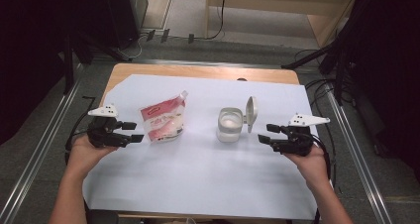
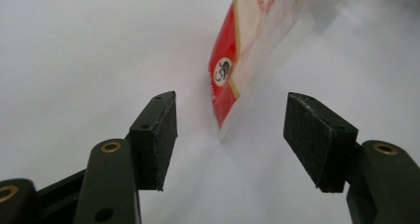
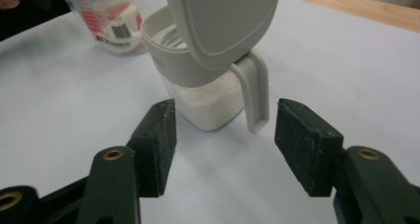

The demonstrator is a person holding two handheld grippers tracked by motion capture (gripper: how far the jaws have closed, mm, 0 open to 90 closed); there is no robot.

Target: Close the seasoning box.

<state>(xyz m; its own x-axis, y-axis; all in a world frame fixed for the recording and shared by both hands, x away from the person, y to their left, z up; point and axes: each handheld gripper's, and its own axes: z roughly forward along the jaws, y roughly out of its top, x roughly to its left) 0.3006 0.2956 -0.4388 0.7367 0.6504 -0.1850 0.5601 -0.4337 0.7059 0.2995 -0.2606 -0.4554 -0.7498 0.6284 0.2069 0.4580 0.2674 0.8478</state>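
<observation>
A red and white pouch [image 1: 162,120] stands upright left of the table's centre. Just left of it my left gripper [image 1: 136,132] is open; the left gripper view has the pouch's lower corner [image 2: 233,60] ahead of the gap, and my left gripper [image 2: 230,140] touches nothing. A clear container [image 1: 230,125] holding white powder stands right of centre with its flip lid [image 1: 251,112] raised. Pointing at it from the right, my right gripper [image 1: 263,134] is open. In the right gripper view the container [image 3: 203,92] and its handle [image 3: 255,95] lie just beyond my right gripper [image 3: 223,144], apart from the pads.
A white paper sheet [image 1: 198,174] covers most of the wooden table [image 1: 198,71]. Metal rails run along both sides, with cables on the floor behind. The pouch [image 3: 109,16] shows behind the container in the right gripper view.
</observation>
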